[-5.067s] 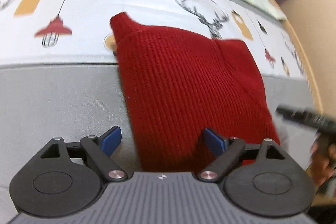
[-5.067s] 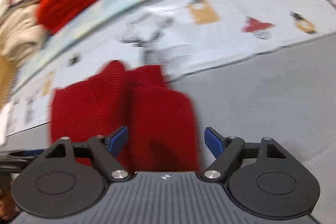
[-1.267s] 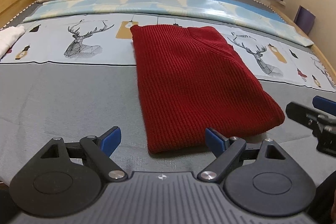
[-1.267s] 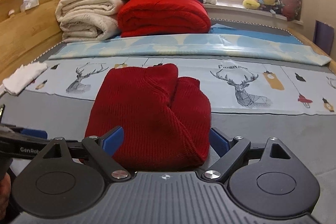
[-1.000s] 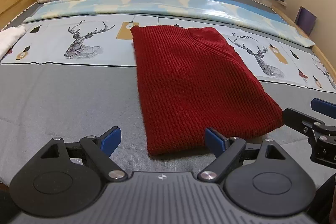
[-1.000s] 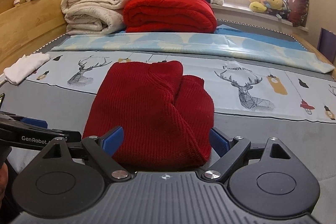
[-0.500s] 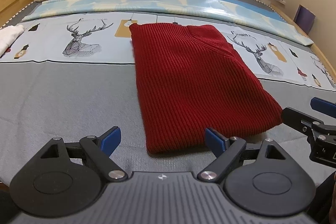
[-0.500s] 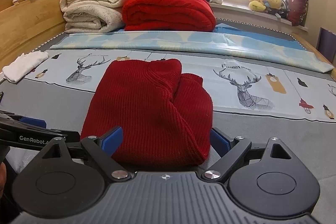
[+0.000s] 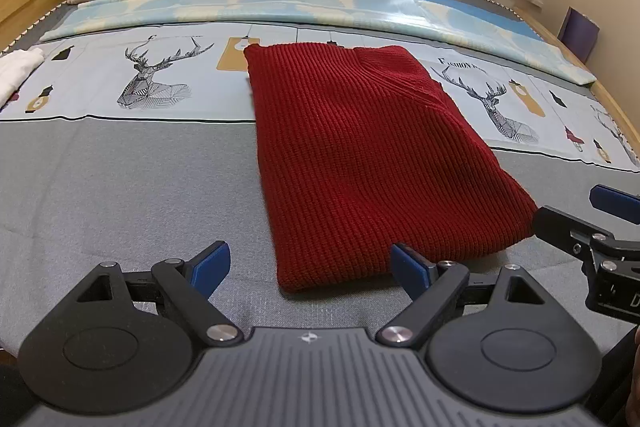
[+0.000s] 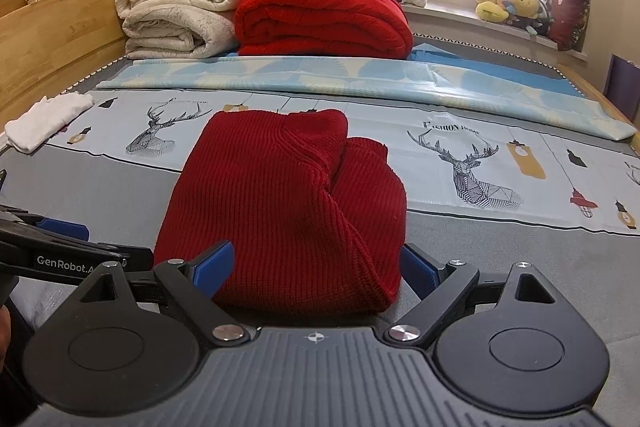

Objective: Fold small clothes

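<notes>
A folded dark red knit sweater (image 9: 360,155) lies flat on the bed, half on the grey cover and half on the deer-print sheet. It also shows in the right wrist view (image 10: 288,207), with a folded sleeve bulge on its right side. My left gripper (image 9: 312,263) is open and empty just before the sweater's near left corner. My right gripper (image 10: 316,267) is open and empty, its jaws standing either side of the sweater's near edge. The right gripper (image 9: 600,227) also shows at the right edge of the left wrist view.
A red blanket (image 10: 324,19) and cream blankets (image 10: 176,15) are stacked at the head of the bed. A white cloth (image 10: 48,121) lies at the left edge. A wooden bed frame (image 10: 52,39) runs along the left. Plush toys (image 10: 512,5) sit on the windowsill.
Five seconds ago both grippers were moving over the sweater. Over the last second they have hardly moved and the sweater lies still.
</notes>
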Demonstrator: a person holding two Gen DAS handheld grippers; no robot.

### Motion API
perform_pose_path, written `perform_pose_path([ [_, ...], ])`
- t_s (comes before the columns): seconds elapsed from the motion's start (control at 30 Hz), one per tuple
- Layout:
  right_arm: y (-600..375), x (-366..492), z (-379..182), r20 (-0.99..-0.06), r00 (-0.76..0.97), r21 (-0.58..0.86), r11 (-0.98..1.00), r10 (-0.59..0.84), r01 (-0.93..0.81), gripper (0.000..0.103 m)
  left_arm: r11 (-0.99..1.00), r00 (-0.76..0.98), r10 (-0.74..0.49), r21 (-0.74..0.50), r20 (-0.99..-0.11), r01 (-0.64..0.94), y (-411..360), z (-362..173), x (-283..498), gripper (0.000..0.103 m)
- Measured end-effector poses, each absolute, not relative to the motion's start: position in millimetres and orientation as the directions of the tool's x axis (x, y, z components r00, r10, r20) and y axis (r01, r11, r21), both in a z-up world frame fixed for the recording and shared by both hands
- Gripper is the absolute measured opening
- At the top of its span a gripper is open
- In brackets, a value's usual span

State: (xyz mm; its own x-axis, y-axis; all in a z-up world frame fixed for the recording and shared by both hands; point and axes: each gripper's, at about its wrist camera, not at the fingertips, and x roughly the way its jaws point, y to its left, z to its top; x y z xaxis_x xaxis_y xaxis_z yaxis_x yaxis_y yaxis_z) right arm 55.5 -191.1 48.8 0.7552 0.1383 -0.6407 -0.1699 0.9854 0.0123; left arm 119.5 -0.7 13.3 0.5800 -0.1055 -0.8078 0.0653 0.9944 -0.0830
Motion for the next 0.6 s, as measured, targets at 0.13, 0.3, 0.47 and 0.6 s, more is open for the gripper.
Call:
perform_pose_path([
  [0.13, -191.0, 55.3, 48.4, -0.640, 0.756, 0.011, 0.985, 0.139, -0.172, 0.090, 0.994, 0.581, -0.107, -0.082, -0.806, 0.070, -1.9, 12.7, 119.7, 0.091],
  [0.3, -190.6, 54.4, 47.2, -0.638, 0.757, 0.005, 0.984, 0.142, -0.181, 0.090, 0.994, 0.585, -0.111, -0.081, -0.803, 0.077, -3.0, 12.2, 119.0, 0.091],
  [0.47, -191.9, 52.9, 47.6, -0.635, 0.758, 0.001, 0.982, 0.146, -0.188, 0.090, 0.993, 0.592, -0.114, -0.080, -0.798, 0.084, -2.8, 12.3, 117.5, 0.091],
  [0.6, -191.6, 52.2, 48.4, -0.634, 0.759, -0.002, 0.982, 0.146, -0.191, 0.090, 0.993, 0.599, -0.118, -0.082, -0.792, 0.086, -2.3, 13.9, 116.5, 0.091],
])
